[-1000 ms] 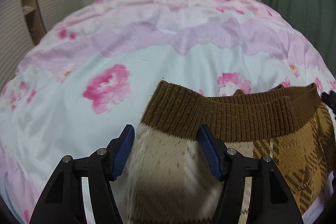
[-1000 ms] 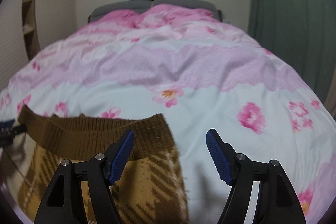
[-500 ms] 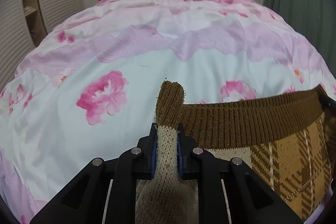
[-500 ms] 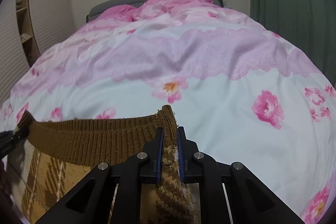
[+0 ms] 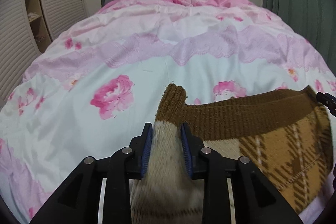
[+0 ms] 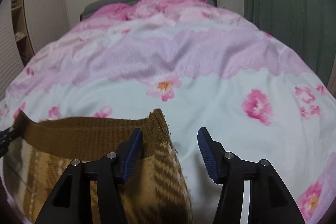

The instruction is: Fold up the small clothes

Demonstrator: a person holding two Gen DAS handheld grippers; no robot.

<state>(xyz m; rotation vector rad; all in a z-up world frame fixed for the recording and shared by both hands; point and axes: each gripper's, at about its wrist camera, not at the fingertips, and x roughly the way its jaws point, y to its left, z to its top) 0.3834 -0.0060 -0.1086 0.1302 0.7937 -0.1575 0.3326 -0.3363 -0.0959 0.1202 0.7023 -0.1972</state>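
Brown-and-tan plaid knit garment (image 5: pixel 273 152) with ribbed brown band (image 6: pixel 88 131), one corner bunched upright, on the bed

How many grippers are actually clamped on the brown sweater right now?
1. The left gripper is shut on the brown sweater corner; the right gripper is open beside the opposite corner.

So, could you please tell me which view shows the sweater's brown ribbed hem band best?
The left wrist view: the brown ribbed hem band stretches sharp across it, pinched by the left gripper. The right wrist view shows it blurrier, partly behind the open right gripper.
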